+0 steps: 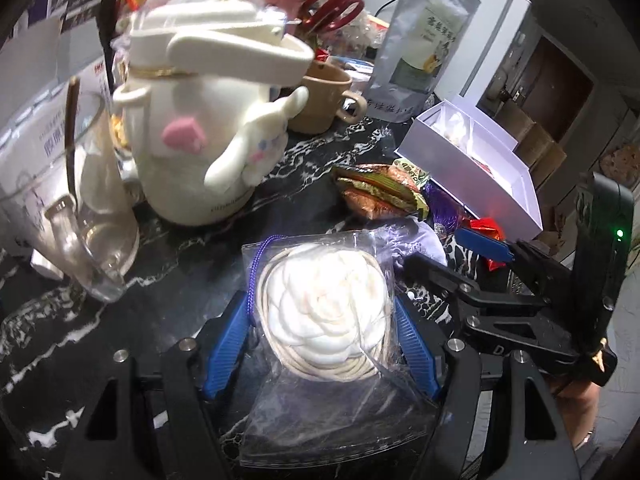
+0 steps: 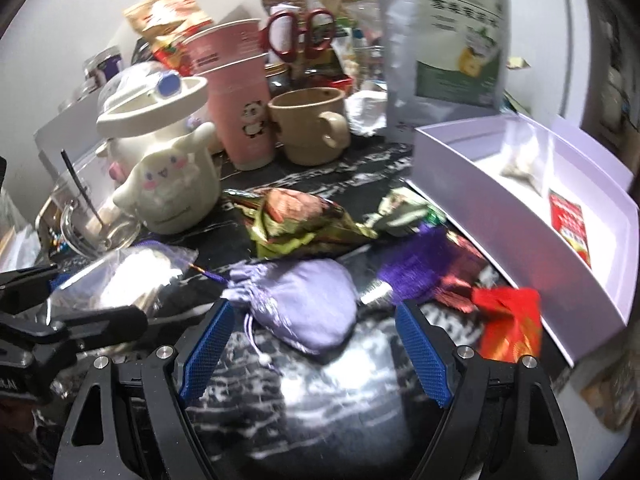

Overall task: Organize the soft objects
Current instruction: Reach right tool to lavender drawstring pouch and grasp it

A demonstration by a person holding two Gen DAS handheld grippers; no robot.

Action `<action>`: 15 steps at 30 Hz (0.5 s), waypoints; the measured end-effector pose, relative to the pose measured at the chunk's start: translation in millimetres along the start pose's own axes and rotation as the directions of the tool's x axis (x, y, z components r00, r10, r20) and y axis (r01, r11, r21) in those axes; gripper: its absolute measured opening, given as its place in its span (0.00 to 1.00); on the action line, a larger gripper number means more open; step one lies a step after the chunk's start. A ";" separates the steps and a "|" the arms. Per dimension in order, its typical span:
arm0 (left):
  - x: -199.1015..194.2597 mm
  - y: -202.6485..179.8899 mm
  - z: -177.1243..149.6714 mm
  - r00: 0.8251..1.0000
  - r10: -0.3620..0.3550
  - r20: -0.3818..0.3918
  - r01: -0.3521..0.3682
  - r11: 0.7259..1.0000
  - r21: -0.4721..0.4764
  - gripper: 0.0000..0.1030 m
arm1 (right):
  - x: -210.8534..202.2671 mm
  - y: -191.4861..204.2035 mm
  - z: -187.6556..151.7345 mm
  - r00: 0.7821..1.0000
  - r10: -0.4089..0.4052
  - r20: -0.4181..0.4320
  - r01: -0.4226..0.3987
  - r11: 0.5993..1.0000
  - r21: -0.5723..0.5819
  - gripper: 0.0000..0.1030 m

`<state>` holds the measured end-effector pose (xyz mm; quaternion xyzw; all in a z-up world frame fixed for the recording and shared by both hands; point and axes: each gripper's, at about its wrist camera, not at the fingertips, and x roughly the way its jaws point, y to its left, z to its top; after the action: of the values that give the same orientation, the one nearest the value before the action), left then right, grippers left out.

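My left gripper [image 1: 320,320] is shut on a clear plastic bag holding a white fabric flower [image 1: 326,316] with a blue cord, over the black marble table [image 1: 60,360]. The bag also shows at the left of the right wrist view [image 2: 120,276]. My right gripper [image 2: 314,322] is open, its blue fingers [image 2: 208,344] either side of a lilac drawstring pouch [image 2: 304,304] lying on the table. A purple organza pouch [image 2: 416,272], a red pouch [image 2: 512,328] and a brocade pouch [image 2: 296,216] lie just beyond it.
An open white box [image 2: 520,216] stands at the right. A cream plush-covered kettle [image 1: 200,136], a glass jug [image 1: 80,216], a beige mug [image 2: 308,128], pink cups [image 2: 240,100], a silver tea bag [image 2: 440,40] and red scissors [image 2: 300,32] crowd the back.
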<state>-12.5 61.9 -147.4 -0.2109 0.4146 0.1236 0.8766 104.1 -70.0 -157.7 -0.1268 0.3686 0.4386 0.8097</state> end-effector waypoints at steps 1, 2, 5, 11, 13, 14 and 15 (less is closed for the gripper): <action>0.3 1.4 -0.4 1.000 -0.001 -0.001 0.001 1.000 -0.006 0.69 | 2.8 0.8 1.7 1.000 0.008 -0.001 -0.008 1.000 -0.001 0.81; 0.5 2.6 -0.4 1.000 0.003 -0.001 -0.003 1.000 -0.006 0.69 | 5.7 1.0 3.4 1.000 0.022 0.001 -0.022 1.000 0.000 0.81; 2.0 4.9 -0.8 1.000 0.008 -0.002 -0.008 1.000 -0.008 0.69 | 16.7 1.4 5.7 0.998 0.047 -0.029 -0.047 0.999 0.003 0.75; 2.7 9.8 0.1 1.000 0.009 -0.003 -0.009 1.000 -0.024 0.69 | 25.2 1.7 3.0 0.994 0.091 -0.058 -0.090 0.996 0.018 0.40; 1.2 9.6 -0.2 1.000 0.009 0.000 -0.009 1.000 -0.024 0.69 | 23.6 2.4 1.2 0.994 0.095 -0.056 -0.093 0.995 0.023 0.36; -0.9 10.1 -1.3 1.000 0.009 0.003 -0.009 1.000 -0.024 0.69 | 22.0 2.9 -0.1 0.994 0.096 -0.052 -0.095 0.995 0.020 0.34; -2.2 10.4 -1.8 1.000 0.009 0.006 -0.009 1.000 -0.023 0.69 | 20.0 3.9 -1.1 0.994 0.098 -0.049 -0.097 0.995 0.020 0.34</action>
<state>-19.2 70.1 -149.5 -0.2185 0.4115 0.1328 0.8748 107.3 -56.0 -172.1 -0.1125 0.3985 0.4710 0.7789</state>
